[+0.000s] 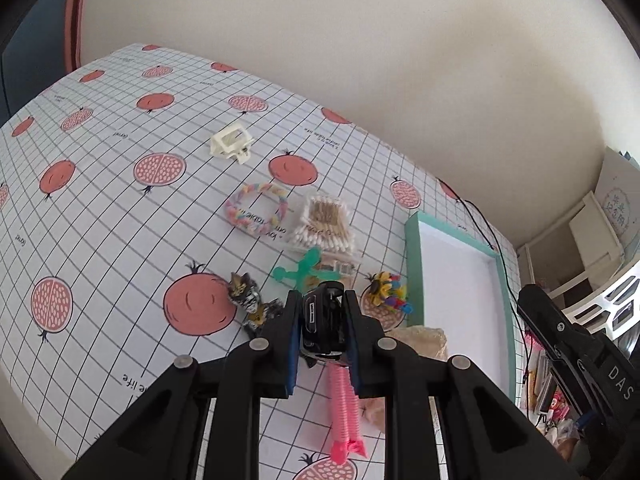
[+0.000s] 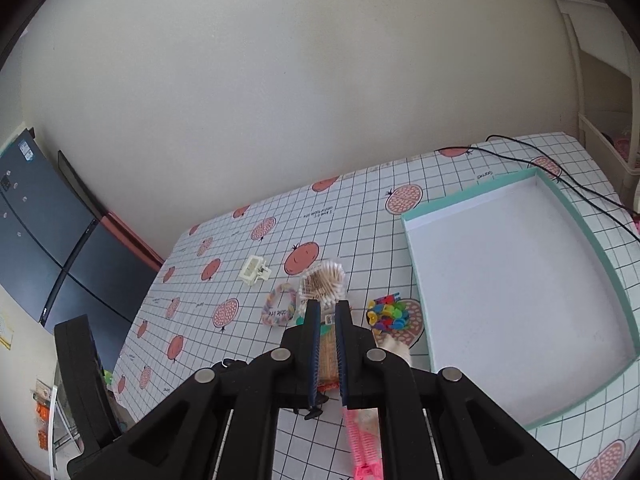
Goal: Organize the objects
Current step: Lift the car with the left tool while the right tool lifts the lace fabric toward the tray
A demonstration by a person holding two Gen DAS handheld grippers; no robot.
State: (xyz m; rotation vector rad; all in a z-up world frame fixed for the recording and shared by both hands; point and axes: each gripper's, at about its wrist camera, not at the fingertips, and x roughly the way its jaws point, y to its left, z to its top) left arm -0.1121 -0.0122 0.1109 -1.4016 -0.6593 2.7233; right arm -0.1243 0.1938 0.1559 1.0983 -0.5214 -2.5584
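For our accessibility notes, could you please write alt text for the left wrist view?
The left hand-held gripper is shut on a small black object above a pomegranate-print tablecloth. Beyond lie a cotton swab box, a pastel hair tie, a cream claw clip and an empty teal-rimmed tray.

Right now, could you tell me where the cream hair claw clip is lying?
The cream hair claw clip lies alone on the pomegranate-print tablecloth, towards the wall, just beyond the pastel braided hair tie and left of the teal box.
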